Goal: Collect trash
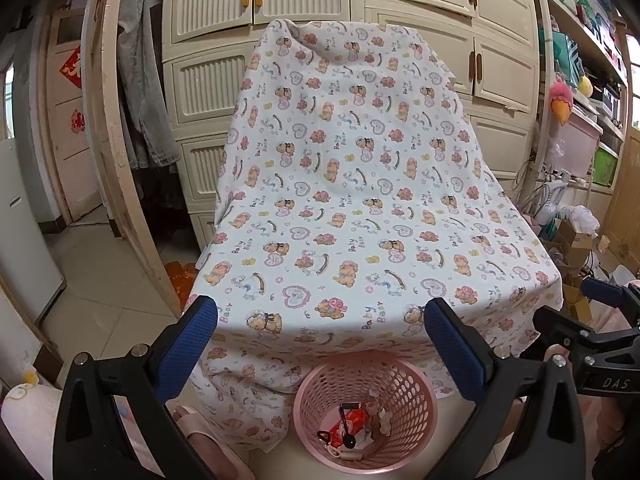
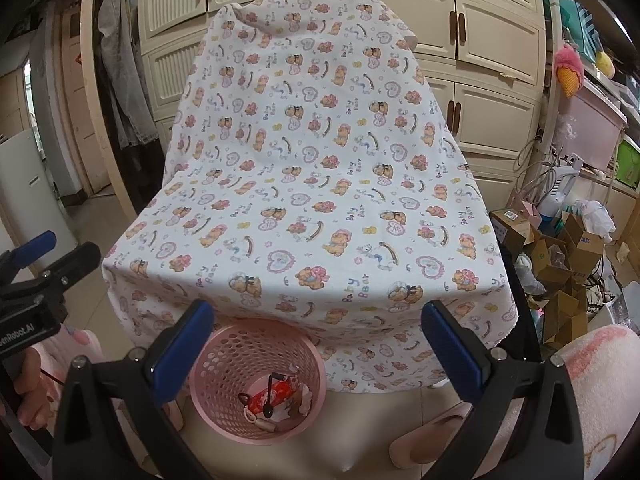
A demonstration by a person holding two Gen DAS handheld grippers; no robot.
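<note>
Nearest your lens in the left wrist view, the left gripper stands with its jaws spread wide and nothing between them; its blue fingertips frame the near edge of the covered surface. Your right gripper is likewise spread wide and holds nothing. Each tool shows in the other's view: the right one at the right edge of the left view, the left one at the left edge of the right view.

Below and between the fingers sits the pink basket, a perforated plastic bin standing upright on the pale tiled floor, just beside the hanging hem of the cloth. Inside it lies the trash: a red wrapper, a black clip-like piece, a small wooden-looking piece and pale scraps. What each scrap is cannot be told.

Beyond the basket, the bear-print cloth drapes a raised surface and falls over its near edge. On it you see only the print.

At far centre stands a cream cabinet with ribbed doors. At right, cardboard boxes crowd the floor beneath shelves. Pink slippers appear at the near edge.
</note>
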